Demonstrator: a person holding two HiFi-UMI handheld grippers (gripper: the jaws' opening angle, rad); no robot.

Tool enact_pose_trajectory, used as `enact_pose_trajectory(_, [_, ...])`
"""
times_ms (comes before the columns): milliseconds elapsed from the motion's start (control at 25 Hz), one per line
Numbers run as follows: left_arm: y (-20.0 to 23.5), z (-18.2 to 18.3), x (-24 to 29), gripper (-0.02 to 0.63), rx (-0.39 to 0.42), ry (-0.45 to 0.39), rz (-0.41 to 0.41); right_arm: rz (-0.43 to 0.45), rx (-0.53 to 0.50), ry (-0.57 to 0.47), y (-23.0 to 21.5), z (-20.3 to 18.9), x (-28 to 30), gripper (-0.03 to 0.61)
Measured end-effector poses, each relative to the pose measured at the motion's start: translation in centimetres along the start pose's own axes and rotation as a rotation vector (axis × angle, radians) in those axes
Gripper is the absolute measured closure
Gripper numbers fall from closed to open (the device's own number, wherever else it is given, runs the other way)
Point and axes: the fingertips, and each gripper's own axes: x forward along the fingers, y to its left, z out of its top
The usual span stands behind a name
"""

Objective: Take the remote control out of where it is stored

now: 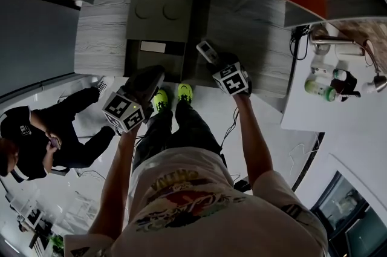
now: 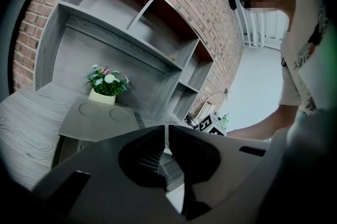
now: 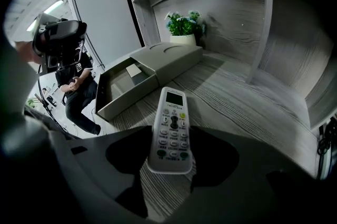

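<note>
Right gripper (image 3: 169,157) was clamped on the remote control (image 3: 171,125) by its lower end, clear of the storage box (image 3: 168,57) and just right of its open drawer (image 3: 117,88), over the desk (image 3: 242,107). Left gripper (image 2: 166,136), pinched together and empty, hung before the box. Removal looked done; next, I'd guess, lower it flat and let go.

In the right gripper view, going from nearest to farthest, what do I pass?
remote control → open drawer → grey storage box → potted flowers
</note>
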Motion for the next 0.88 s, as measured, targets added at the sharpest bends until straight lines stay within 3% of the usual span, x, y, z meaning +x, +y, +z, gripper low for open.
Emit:
enact_pose_trajectory(320, [-0.4, 0.4, -0.3, 0.606, 0.01, -0.006, -0.009, -0.019, 0.0, -0.017, 0.3, 0.7, -0.7, 0.345])
enact_pose_trajectory(520, [-0.9, 1.5, -0.5, 0.606, 0.025, -0.02, -0.018, -0.087, -0.037, -0.045, -0.4, 0.8, -1.2, 0.345])
enact_pose_trajectory(880, [-1.9, 2.0, -1.4, 0.606, 0.043, -0.042, -0.032, -0.134, -0.079, -0.103, -0.1, 2.4, -4.2, 0.345])
